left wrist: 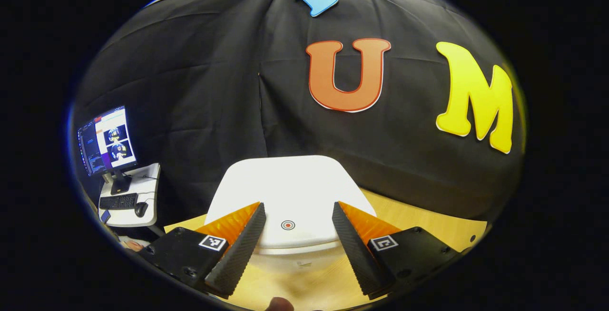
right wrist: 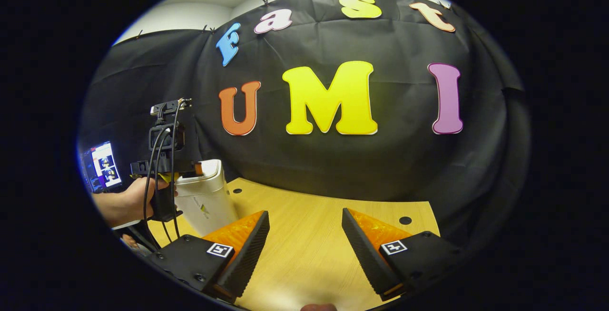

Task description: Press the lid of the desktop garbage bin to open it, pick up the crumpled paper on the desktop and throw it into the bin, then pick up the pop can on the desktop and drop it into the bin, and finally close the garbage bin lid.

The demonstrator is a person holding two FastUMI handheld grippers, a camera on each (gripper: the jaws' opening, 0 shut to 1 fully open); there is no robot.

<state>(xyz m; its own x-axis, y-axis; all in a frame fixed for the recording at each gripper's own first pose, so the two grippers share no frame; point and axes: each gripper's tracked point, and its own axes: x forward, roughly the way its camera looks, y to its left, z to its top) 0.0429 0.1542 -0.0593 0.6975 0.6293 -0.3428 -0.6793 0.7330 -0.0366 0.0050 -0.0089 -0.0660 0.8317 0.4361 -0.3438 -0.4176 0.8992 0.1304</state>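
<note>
Centrally, the white garbage bin (left wrist: 290, 192) stands on the wooden desktop (left wrist: 418, 220) with its lid (left wrist: 285, 182) down; a small round target mark (left wrist: 288, 225) sits near the lid's front edge. My left gripper (left wrist: 297, 235) hovers over that lid, jaws spread wide, grasping nothing. In the right gripper view, my hand (right wrist: 126, 201) holds this left gripper (right wrist: 166, 168) just above the bin (right wrist: 207, 197) at the desk's left side. My right gripper (right wrist: 304, 249) hangs apart over bare wood (right wrist: 309, 216), fingers likewise released. Dark holes (right wrist: 405, 220) dot the desktop. Black cloth (left wrist: 190, 87) backs the booth. Beyond it, a lit monitor (left wrist: 107, 140), keyboard (left wrist: 119, 201) and mouse (left wrist: 141, 209) rest on a small white side table (left wrist: 150, 178).
</note>
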